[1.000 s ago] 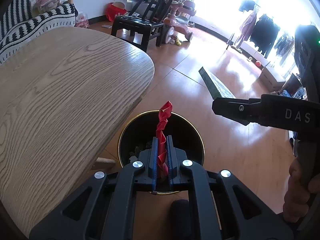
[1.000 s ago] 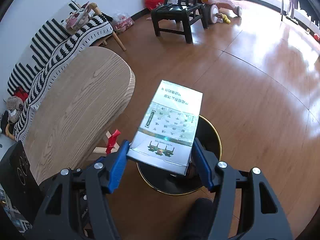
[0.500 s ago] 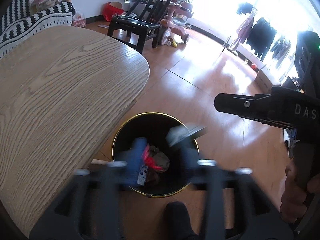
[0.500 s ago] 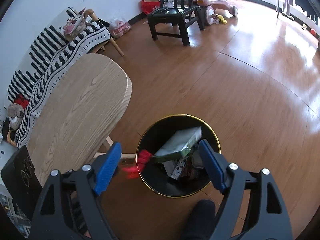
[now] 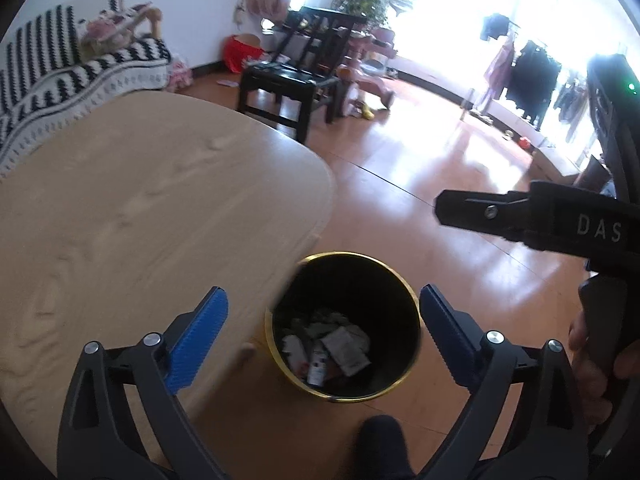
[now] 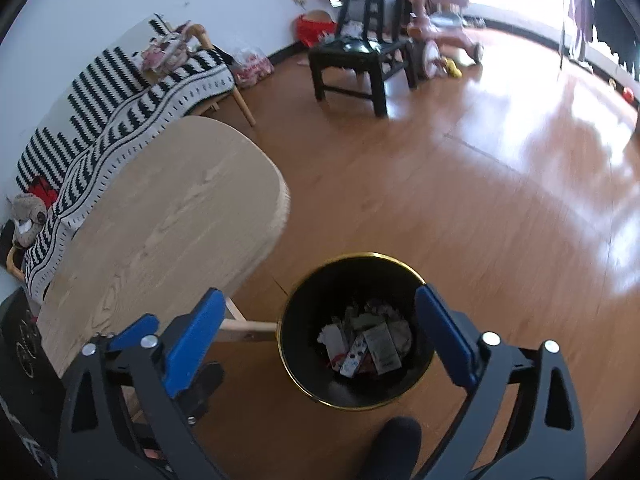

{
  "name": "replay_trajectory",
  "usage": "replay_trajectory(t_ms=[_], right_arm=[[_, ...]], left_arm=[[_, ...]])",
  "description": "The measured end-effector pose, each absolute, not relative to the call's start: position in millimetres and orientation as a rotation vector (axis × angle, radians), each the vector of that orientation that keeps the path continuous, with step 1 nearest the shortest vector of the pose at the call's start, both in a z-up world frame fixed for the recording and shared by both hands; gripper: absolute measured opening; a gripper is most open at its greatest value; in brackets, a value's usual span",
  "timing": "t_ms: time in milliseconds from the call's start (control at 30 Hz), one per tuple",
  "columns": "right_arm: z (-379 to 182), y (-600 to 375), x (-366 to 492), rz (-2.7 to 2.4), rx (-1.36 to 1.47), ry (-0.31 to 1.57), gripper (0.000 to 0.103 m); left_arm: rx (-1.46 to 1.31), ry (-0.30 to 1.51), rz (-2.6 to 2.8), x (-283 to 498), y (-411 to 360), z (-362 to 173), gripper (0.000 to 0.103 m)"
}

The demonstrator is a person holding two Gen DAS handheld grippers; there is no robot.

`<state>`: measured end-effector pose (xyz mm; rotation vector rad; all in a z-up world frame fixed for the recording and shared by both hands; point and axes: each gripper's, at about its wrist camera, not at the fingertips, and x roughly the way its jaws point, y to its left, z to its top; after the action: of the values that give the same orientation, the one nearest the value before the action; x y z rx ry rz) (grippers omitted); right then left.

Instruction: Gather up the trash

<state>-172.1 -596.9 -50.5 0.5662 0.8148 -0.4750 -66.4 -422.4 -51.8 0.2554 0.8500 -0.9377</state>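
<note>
A black trash bin with a gold rim (image 5: 404, 280) stands on the wooden floor beside the table and holds several wrappers and a box (image 5: 344, 350). It also shows in the right wrist view (image 6: 416, 276), with the trash (image 6: 376, 346) inside. My left gripper (image 5: 322, 336) is open and empty above the bin. My right gripper (image 6: 318, 342) is open and empty above the bin too. The right gripper's black body (image 5: 560, 220) shows at the right of the left wrist view.
A light wooden table (image 5: 140, 216) is at the left, its edge next to the bin. A striped sofa (image 6: 120, 96), a black chair (image 6: 356, 64) and a pink tricycle (image 6: 444, 36) stand farther back. Wooden floor (image 6: 500, 184) spreads to the right.
My left gripper opened and dropped the red wrapper into the bin. My right gripper opened and dropped the green-and-white box into the bin. Both are now empty.
</note>
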Motion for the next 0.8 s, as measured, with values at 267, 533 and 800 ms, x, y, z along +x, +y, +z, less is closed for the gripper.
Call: replay_trajectory(t_ms=[267,533,800], right_arm=[[-16,-527,-121,-0.349,0.435,0.784,0.096],[13,-385,-39,-0.089,0.241,0.764,0.096],[9,-238,13,0.128,0.093,0.776,0.096]], left_arm=[[0.242,0.823,-0.688,-17,-315,-18,0.095],[0.154,0.805,-0.391,16,-143,2,0.095],[0.028,0.807,-0.123,14,15,5,0.095]])
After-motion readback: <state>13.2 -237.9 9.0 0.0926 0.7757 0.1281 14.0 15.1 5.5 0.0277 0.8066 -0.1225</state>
